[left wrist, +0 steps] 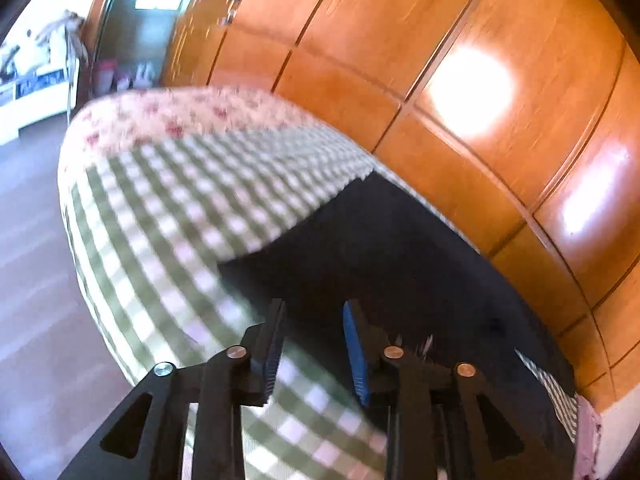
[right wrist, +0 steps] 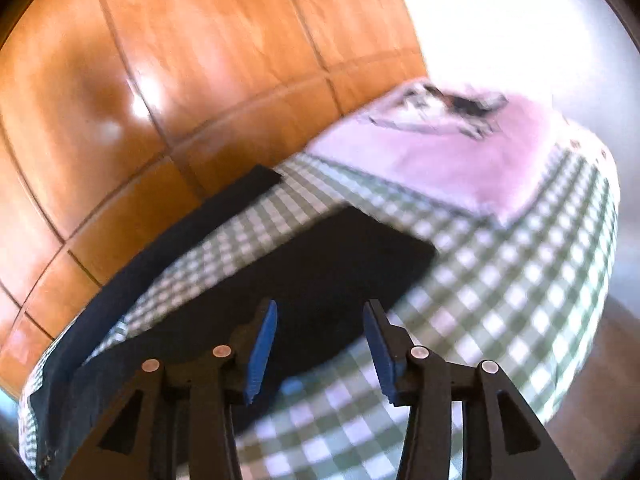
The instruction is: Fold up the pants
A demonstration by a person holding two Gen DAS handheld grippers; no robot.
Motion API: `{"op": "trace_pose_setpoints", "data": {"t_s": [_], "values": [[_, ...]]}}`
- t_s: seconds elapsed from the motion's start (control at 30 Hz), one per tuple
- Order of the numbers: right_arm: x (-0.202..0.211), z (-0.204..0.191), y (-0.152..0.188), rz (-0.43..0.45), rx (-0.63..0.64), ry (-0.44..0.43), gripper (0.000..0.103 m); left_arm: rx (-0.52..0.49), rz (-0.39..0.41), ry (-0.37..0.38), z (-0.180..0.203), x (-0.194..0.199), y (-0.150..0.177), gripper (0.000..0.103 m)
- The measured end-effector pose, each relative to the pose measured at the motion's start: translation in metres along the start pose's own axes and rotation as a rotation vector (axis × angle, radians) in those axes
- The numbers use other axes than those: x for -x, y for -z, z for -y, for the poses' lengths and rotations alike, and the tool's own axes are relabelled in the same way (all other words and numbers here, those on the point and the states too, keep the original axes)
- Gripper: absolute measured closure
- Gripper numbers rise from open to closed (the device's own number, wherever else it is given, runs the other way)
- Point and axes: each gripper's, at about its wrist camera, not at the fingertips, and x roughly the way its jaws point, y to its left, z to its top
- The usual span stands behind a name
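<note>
Dark navy pants [left wrist: 392, 248] lie flat on a green-and-white checked bed cover [left wrist: 160, 208]. In the left wrist view my left gripper [left wrist: 314, 312] hovers above the near edge of the pants, jaws apart, nothing between the blue pads. In the right wrist view the pants [right wrist: 320, 272] spread out with one leg [right wrist: 168, 236] running along the far bed edge. My right gripper [right wrist: 320, 312] hangs over the nearer dark panel, jaws apart and empty. Both views are motion-blurred.
Glossy orange wooden wardrobe doors [left wrist: 440, 60] stand close behind the bed. A floral section of the cover [left wrist: 180, 112] lies at the far end, with a pink cloth [right wrist: 460, 152] at the other end. Brown floor [left wrist: 28, 280] borders the bed's left side.
</note>
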Motion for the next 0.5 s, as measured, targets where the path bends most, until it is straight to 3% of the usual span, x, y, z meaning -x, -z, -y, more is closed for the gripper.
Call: {"op": "trace_pose_setpoints", "data": {"t_s": [0.07,0.27,0.4,0.5], "values": [[-0.011,-0.023,-0.005,-0.02,0.069,-0.055,0.051,-0.054,-0.014,0.021,0.017,-0.009,-0.004,0.068],[-0.069,-0.119,0.006,-0.158,0.283,-0.183,0.051,-0.137,-0.176,0.127,0.076,-0.061,-0.01,0.067],[-0.108,-0.17,0.02,-0.205,0.431,-0.183,0.051,-0.21,-0.196,0.14,0.115,-0.095,-0.024,0.066],[-0.132,-0.185,0.028,-0.231,0.466,-0.152,0.051,-0.248,-0.207,0.132,0.135,-0.12,-0.044,0.066]]}}
